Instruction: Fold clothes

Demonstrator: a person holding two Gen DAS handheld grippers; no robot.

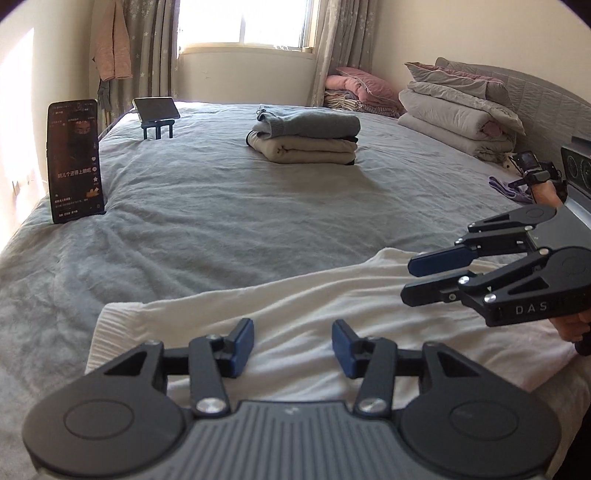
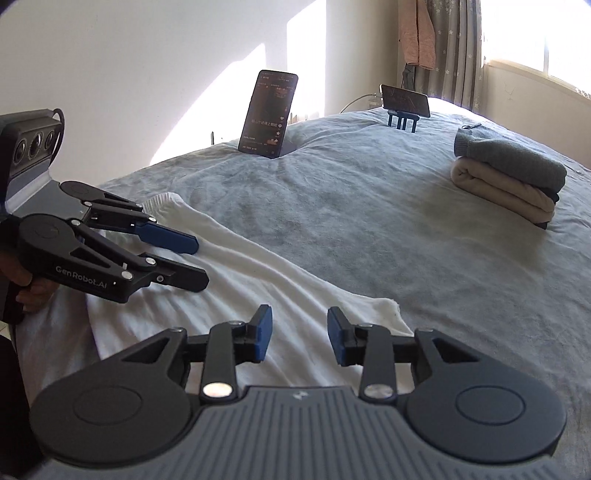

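A white garment (image 1: 295, 306) lies flat on the grey bedspread, near the bed's front edge; its ribbed hem is at the left. The same white garment (image 2: 266, 273) stretches across the right wrist view. My left gripper (image 1: 293, 334) hovers just above it, open, with nothing between the blue pads. My right gripper (image 2: 300, 326) is open too, over the garment's far corner, holding nothing. Each gripper shows in the other's view: the right gripper (image 1: 408, 278) at the right, the left gripper (image 2: 202, 264) at the left. A stack of folded clothes (image 1: 306, 136) sits mid-bed.
A phone (image 1: 75, 160) stands upright at the bed's left edge, and a second phone on a blue stand (image 1: 157, 114) sits farther back. Folded quilts and pillows (image 1: 458, 110) are piled by the headboard. A window with curtains (image 1: 243, 26) is behind the bed.
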